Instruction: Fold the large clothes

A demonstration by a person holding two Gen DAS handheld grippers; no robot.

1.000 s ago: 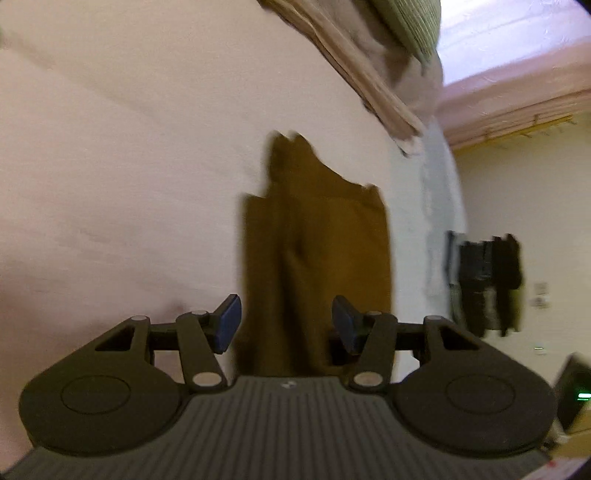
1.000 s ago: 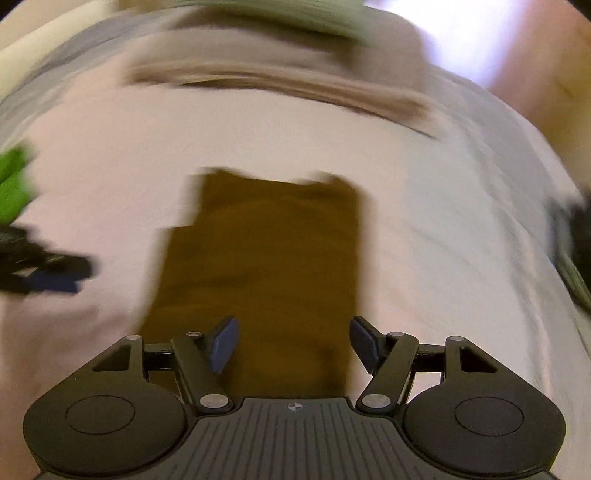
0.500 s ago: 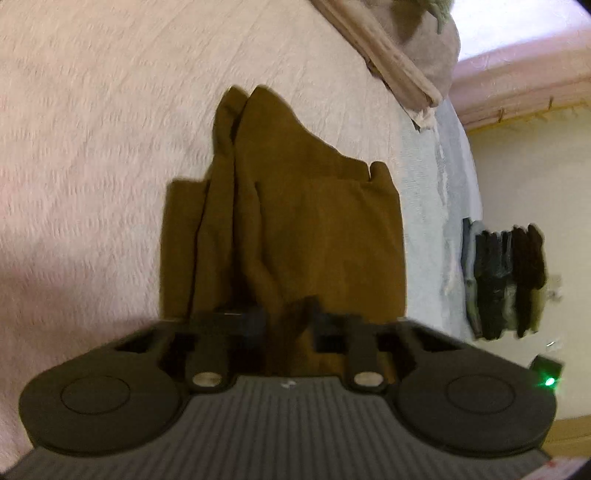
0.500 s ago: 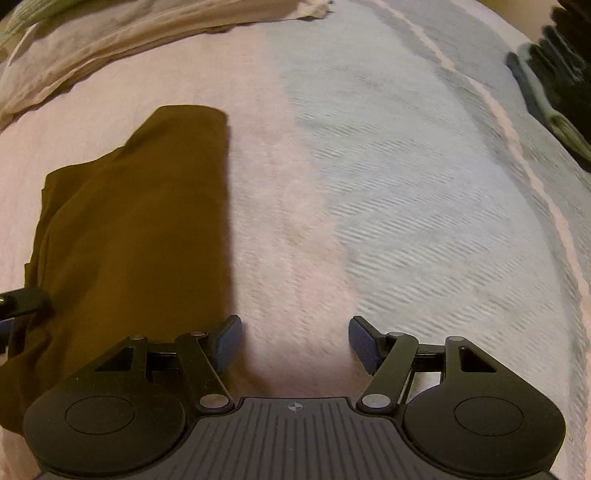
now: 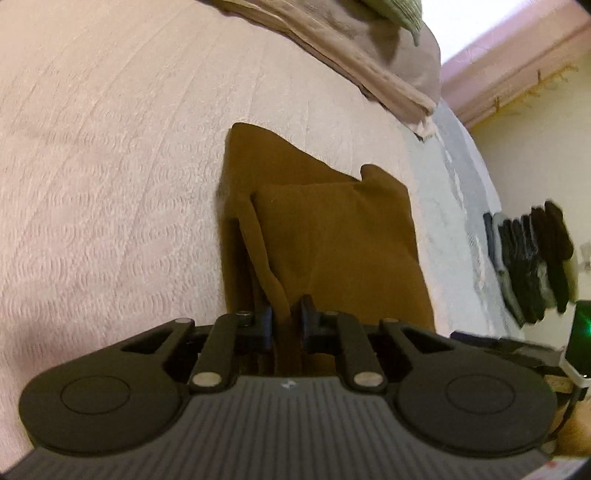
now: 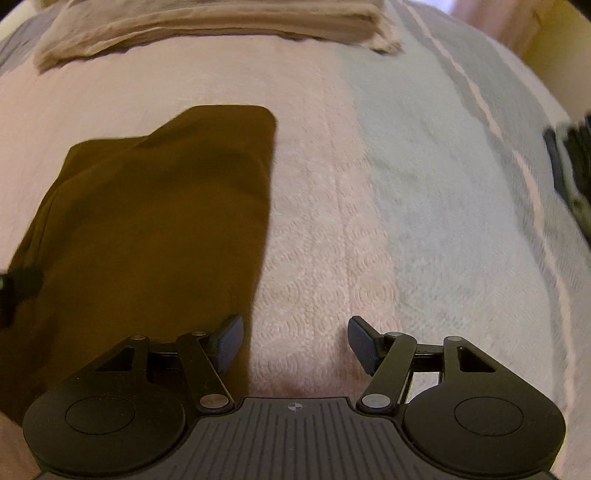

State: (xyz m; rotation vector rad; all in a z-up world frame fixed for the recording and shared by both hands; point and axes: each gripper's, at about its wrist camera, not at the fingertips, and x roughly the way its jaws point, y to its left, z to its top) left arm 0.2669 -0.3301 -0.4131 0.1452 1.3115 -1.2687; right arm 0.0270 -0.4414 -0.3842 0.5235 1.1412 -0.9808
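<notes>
Left wrist view, left side: I see the pale pink quilted bedspread (image 5: 110, 192) filling most of the frame, stitched in a scallop pattern. Centre: the dark brown folded garment (image 5: 332, 236) lies flat on that bedspread, its near edge bunched into a raised fold. My left gripper (image 5: 286, 319) is clamped narrow on this fold, brown cloth pinched between the two black fingers. Upper centre: a beige folded blanket (image 5: 354, 62) runs along the head of the bed, a green ribbed cushion (image 5: 399, 11) on top of it. Right: a grey-blue striped section of bedding (image 5: 454, 177), then a stack of dark folded clothes (image 5: 532, 258) near the wall. Far right edge: a small green light (image 5: 583, 328), blurred.

Right wrist view, left side: the same brown garment (image 6: 155, 229) lies on the pink spread, its right edge straight. My right gripper (image 6: 295, 343) hovers with its jaws wide apart, nothing between them; its left fingertip (image 6: 229, 343) sits over the garment's near right corner, the other over bare bedspread.

Writing: none readable. Only a small round crosshair mark (image 6: 294, 407) on the gripper body.
</notes>
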